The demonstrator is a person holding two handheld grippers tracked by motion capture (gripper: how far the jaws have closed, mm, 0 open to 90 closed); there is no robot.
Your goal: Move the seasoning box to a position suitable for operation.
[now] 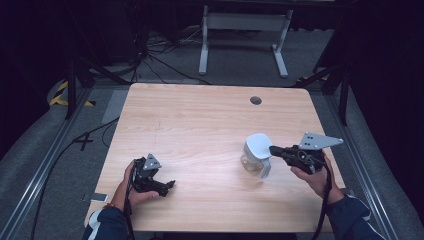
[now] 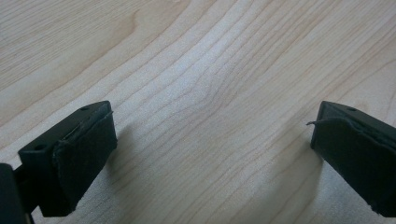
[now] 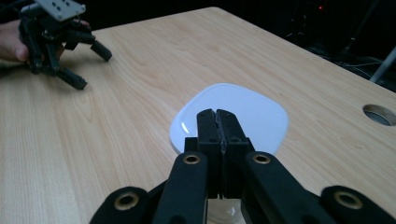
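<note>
Right gripper [image 1: 272, 149] has its jaws pinched together at the near edge of a white lid [image 3: 231, 116] capping a clear container [image 1: 248, 162], right of centre on the table [image 1: 200, 120]; whether they actually bite the rim I can't tell. Left gripper [image 1: 167, 186] rests on the table near left, spread wide, holding nothing. My read: lift the lid straight up, slowly, and brace the container with the left if it rises too.

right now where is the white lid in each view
High view: white lid right of centre, at the right gripper tips.
Left gripper view: not in it.
Right gripper view: lid centre, just past the shut jaws.
Shared landmark: round table hole, far right in the right gripper view.
</note>
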